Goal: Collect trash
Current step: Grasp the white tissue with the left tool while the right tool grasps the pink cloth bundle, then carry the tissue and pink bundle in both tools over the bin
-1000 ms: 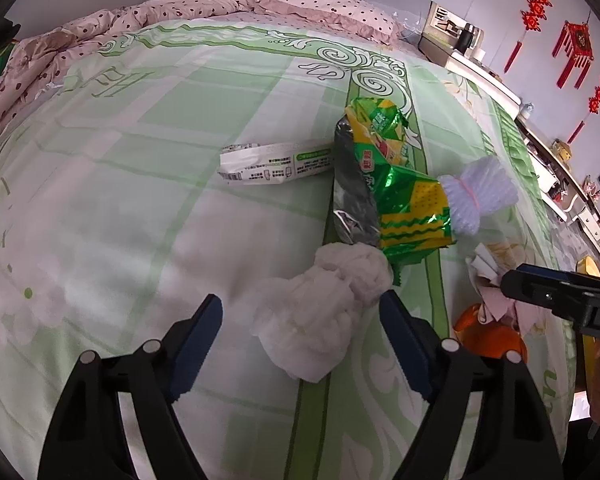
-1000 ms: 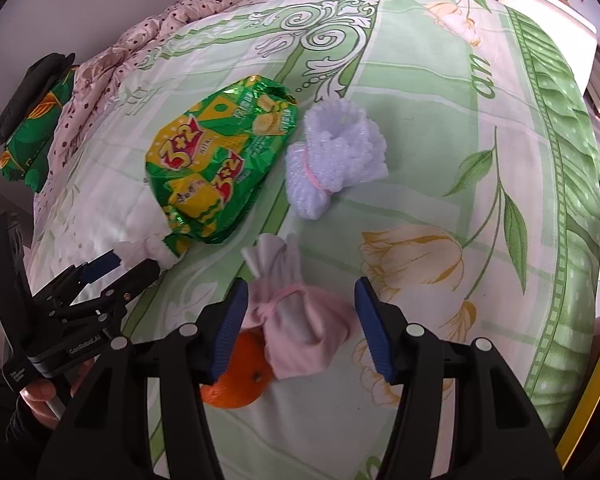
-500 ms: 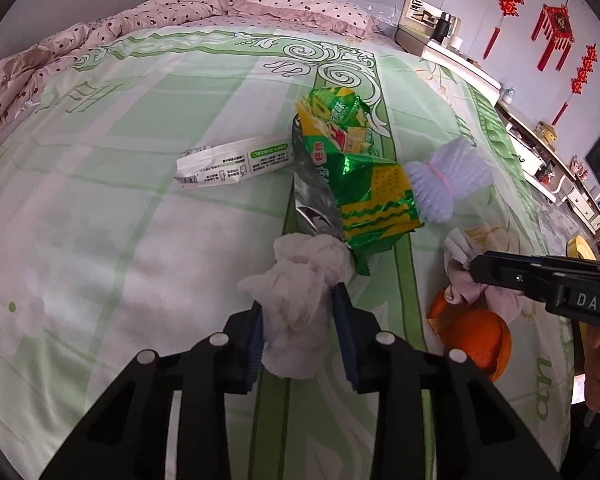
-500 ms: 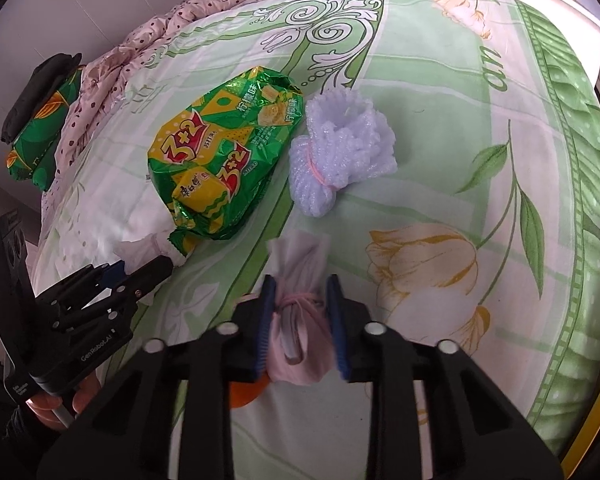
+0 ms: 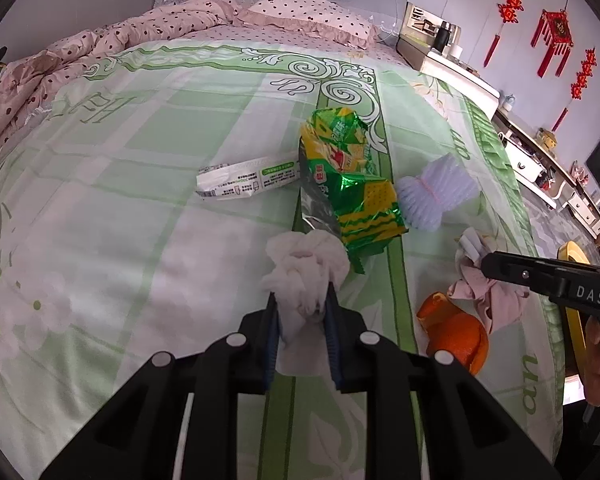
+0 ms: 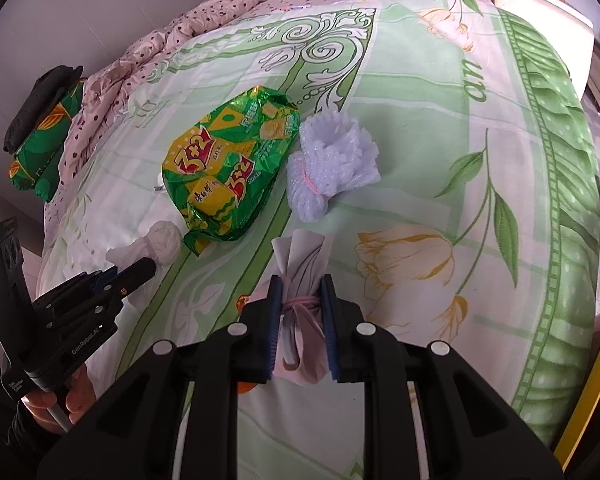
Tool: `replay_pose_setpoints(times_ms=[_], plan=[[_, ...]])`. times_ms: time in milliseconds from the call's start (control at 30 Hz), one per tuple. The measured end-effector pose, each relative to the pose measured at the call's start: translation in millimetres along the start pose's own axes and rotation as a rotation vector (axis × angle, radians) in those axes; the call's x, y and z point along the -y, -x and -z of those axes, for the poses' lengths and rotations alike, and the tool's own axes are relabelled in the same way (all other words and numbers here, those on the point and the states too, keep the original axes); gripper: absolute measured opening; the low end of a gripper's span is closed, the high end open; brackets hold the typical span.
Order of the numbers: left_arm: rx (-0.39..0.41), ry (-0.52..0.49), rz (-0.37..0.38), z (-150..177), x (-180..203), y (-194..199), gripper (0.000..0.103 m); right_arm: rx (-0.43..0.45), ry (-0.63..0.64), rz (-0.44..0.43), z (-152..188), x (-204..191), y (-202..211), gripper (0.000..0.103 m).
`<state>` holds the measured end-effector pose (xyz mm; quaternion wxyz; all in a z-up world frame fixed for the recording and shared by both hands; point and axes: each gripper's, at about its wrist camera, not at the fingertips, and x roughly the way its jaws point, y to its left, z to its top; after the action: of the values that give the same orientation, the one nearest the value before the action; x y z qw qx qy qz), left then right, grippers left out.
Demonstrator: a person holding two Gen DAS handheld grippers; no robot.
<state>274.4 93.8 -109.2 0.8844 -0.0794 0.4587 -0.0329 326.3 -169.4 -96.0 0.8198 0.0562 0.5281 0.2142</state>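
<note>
Already your left claw (image 5: 302, 300) is clenched on the crumpled white tissue wad (image 5: 306, 266) and your right claw (image 6: 300, 286) on the pink tied cloth bundle (image 6: 303, 276), each standing lengthwise ahead between its jaws, probably clear to lift.

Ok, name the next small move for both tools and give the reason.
Probably lift both straight up off the bedspread. The left tool is shut on the white tissue wad and the right tool on the pink tied bundle, so both pieces seem ready to carry away.
</note>
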Motion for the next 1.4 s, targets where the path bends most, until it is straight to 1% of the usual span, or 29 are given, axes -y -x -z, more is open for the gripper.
replay_pose_setpoints(times_ms=[300, 567, 933, 1400], plan=[[0.027, 0.001, -0.003, 2.6, 0.2, 25.5, 0.019, 0.047, -0.030, 0.004, 7.1, 9.8, 33.2, 0.019], [0.053, -0.015, -0.001, 3.7, 13.0, 46.0, 0.019, 0.089, -0.051, 0.014, 16.4, 18.9, 66.6, 0.019], [0.065, -0.047, 0.032, 5.4, 45.7, 61.8, 0.019, 0.139, -0.095, 0.030, 26.4, 47.3, 108.2, 0.019], [0.056, -0.089, 0.095, 0.3, 96.6, 62.7, 0.019, 0.183, -0.150, 0.056, 39.4, 88.5, 143.5, 0.019]])
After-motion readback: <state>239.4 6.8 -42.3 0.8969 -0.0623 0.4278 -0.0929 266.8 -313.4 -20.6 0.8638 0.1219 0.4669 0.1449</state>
